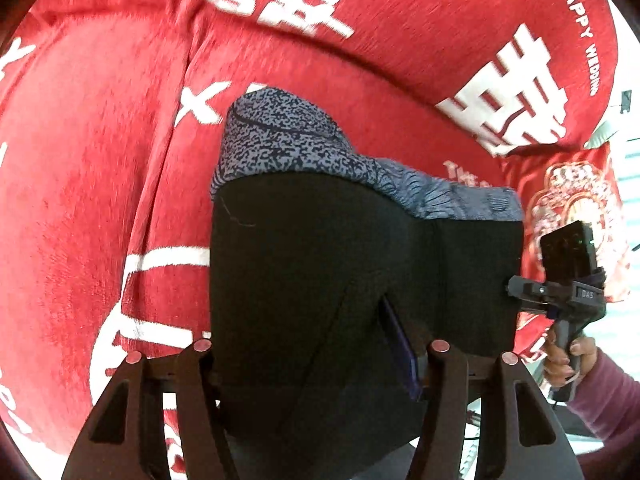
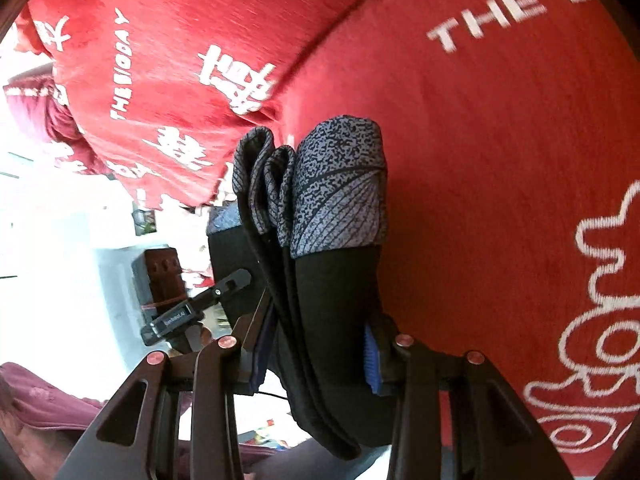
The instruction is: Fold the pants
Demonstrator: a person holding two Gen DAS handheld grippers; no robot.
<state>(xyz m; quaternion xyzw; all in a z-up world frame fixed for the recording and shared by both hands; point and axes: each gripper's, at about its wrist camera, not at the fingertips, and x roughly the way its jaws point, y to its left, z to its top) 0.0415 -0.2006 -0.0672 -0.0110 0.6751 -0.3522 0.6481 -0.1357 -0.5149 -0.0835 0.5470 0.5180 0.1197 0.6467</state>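
Note:
The pants (image 1: 320, 260) are black with a grey speckled band (image 1: 280, 140) and hang folded in several layers above a red cover. My left gripper (image 1: 320, 356) is shut on their near edge, the cloth filling the gap between its fingers. At the pants' right edge my right gripper (image 1: 514, 290) pinches the cloth, held by a hand (image 1: 568, 356). In the right wrist view the folded layers (image 2: 336, 280) sit squeezed between the blue pads (image 2: 371, 364) of my right gripper (image 2: 316, 340). The left gripper (image 2: 240, 278) bites the far left edge there.
A red plush cover (image 1: 100, 160) with white lettering lies under and behind the pants (image 2: 480, 160). A red printed cushion (image 1: 572, 200) stands at the right. A maroon sleeve (image 1: 608, 400) shows at the lower right, and again at the lower left (image 2: 40, 400).

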